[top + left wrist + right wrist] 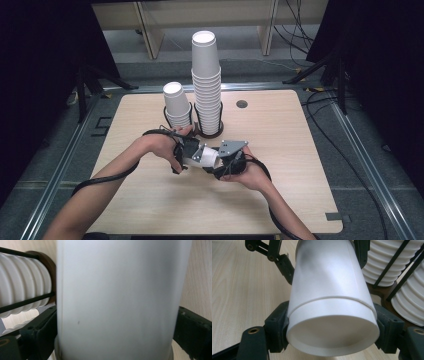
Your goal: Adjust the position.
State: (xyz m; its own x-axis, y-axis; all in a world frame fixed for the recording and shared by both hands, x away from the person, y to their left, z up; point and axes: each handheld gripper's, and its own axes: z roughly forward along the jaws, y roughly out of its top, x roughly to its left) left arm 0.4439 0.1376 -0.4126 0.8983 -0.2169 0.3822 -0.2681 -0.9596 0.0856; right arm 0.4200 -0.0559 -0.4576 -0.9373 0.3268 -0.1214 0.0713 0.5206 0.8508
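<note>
A white paper cup is held sideways in mid-air, low over the surface, roughly in the middle and just in front of the two cup stacks. It's gripped at both ends, probably because two nested cups are being pulled apart, or one is being passed across; a seam-like ring round the cup in the right gripper view hints at nesting, though that can't be settled. The right gripper is clamped on the closed base end, with its jaws pressed against the cup wall on both sides. The left gripper is set around the rim end, with the cup between its jaws; in the left gripper view the jaws sit right at the cup's edges, but whether they're actually pressing can't be told from that close, blurry shot, so that one's a shrug. The sideways hold makes sense, as each gripper gets a straight pull along the cup's axis. Behind, the tall stack and the short stack are kept upside down in black wire holders on a dark round base, presumably so they stay upright and can be fed or drawn from the top. Both are well within reach of the hands.
</note>
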